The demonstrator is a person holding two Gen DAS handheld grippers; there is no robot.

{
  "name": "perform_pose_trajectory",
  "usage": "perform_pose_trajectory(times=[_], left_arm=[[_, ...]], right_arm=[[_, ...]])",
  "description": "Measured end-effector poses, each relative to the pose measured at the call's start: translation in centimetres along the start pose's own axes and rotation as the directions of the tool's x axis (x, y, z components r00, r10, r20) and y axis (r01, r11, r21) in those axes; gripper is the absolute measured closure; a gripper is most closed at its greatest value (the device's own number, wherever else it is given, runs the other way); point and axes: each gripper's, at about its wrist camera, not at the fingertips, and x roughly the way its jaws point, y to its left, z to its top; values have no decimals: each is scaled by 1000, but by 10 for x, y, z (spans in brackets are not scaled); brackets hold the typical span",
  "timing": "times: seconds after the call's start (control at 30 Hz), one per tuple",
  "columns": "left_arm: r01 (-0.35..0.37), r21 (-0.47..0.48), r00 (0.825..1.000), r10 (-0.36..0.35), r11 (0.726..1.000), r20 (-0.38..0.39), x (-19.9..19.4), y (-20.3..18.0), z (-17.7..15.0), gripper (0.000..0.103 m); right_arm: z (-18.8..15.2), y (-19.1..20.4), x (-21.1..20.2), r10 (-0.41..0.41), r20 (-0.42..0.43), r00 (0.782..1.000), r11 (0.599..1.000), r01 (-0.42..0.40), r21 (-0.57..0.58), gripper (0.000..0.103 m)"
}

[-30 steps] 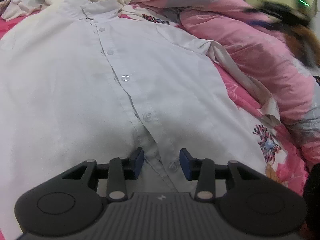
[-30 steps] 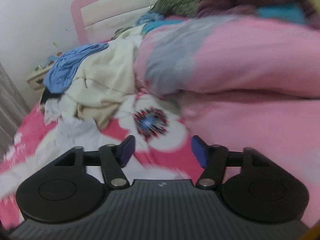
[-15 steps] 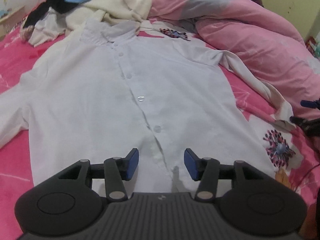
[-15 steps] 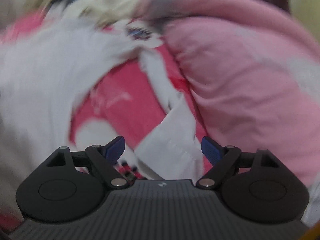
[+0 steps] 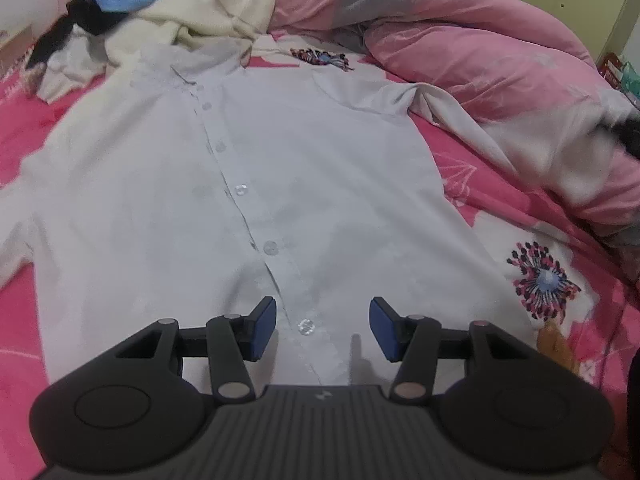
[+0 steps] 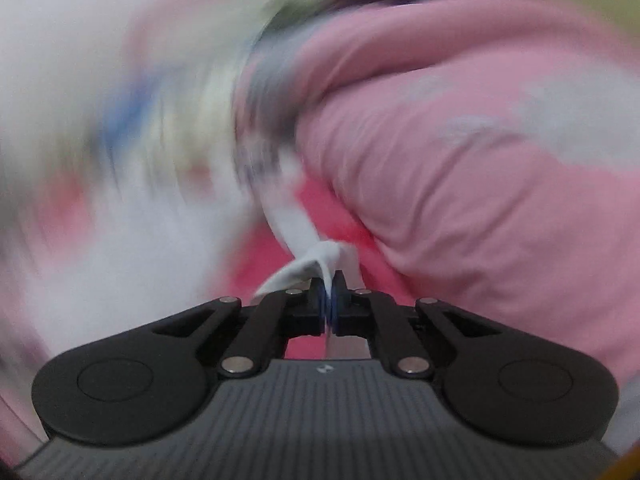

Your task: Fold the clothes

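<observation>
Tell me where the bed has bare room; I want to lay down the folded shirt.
Bare pink sheet lies left of the white shirt, and a flowered strip lies between its right edge and the pink duvet. It is crowded at the head, where the clothes pile sits.

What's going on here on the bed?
A person with a gripper in each hand is folding a white button-up shirt spread face-up on a pink floral bedsheet. The right gripper is shut on the sleeve cuff. The left gripper hovers open over the hem.
</observation>
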Motion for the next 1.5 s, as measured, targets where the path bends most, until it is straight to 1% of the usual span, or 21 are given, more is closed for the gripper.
perform_pose_trajectory(times=[0.03,0.1,0.17,0.2,0.3,0.37,0.47,0.5,0.6,0.63,0.7,0.8,0.87,0.97,1.07,1.1,1.13,1.17,1.3,1.4,1.5], left_arm=[[8,-5,1000,-8,1000,-2,2,0,0,50],[24,-12,1000,-24,1000,-2,5,2,-1,50],[38,-18,999,-38,999,-3,7,3,-2,50],[44,-22,999,-44,999,-4,9,5,-2,50],[58,-36,998,-58,998,-12,13,7,-3,50],[61,-38,998,-61,997,-15,14,7,-3,50],[61,-34,998,-61,998,-7,12,6,-2,50],[62,-35,998,-62,997,-3,12,7,-3,50],[61,-45,998,-61,997,-3,11,6,-4,50],[61,-45,998,-61,997,-7,12,4,-4,50],[62,-36,998,-62,997,-12,11,1,-4,50],[60,-17,998,-60,998,-4,8,-3,-4,50],[57,-16,998,-57,998,-4,7,-4,-5,50],[53,-18,999,-53,998,-9,7,-4,-6,50],[50,-22,999,-50,999,-15,9,-3,-6,50],[49,-23,999,-49,999,-18,10,-3,-6,50],[48,-23,999,-49,999,-20,11,-3,-6,50],[48,-22,999,-48,999,-20,11,-3,-6,50],[55,-17,998,-55,998,-18,13,-4,-6,50],[63,-9,998,-63,998,-22,15,-6,-7,50],[71,-4,997,-71,998,-18,15,-7,-7,50]], right_arm=[[10,-12,-10,80,60,995,978,-90,189,102],[8,-38,-26,203,205,957,845,-277,458,101],[-8,-59,-34,210,258,943,718,-328,614,99],[-22,-69,-34,186,228,956,674,-293,679,98],[-75,-97,-22,88,-39,995,555,-16,832,94],[-103,-110,-14,22,-274,962,508,225,832,79],[-109,-109,-20,-41,-379,925,553,337,762,79],[-104,-105,-22,-66,-397,915,597,355,719,78],[-73,-58,-14,-200,-412,889,880,348,323,67],[-64,-41,-10,-249,-403,880,930,334,154,50],[-52,-9,-2,-322,-375,869,946,279,-167,28],[-79,26,16,-329,-386,862,872,120,-475,27],[-103,44,30,-348,-356,867,743,24,-669,27],[-139,50,47,-417,-278,865,519,-24,-854,28],[-158,38,64,-454,-279,846,429,-67,-901,44],[-155,35,66,-451,-284,846,443,-64,-894,68],[-141,33,62,-426,-288,857,504,-39,-863,91],[-127,31,58,-401,-290,869,563,-16,-826,96],[-71,24,42,-301,-278,912,770,61,-635,100],[-2,6,13,-102,-190,977,955,42,-294,101],[59,-23,-22,52,28,998,994,-55,90,101]])
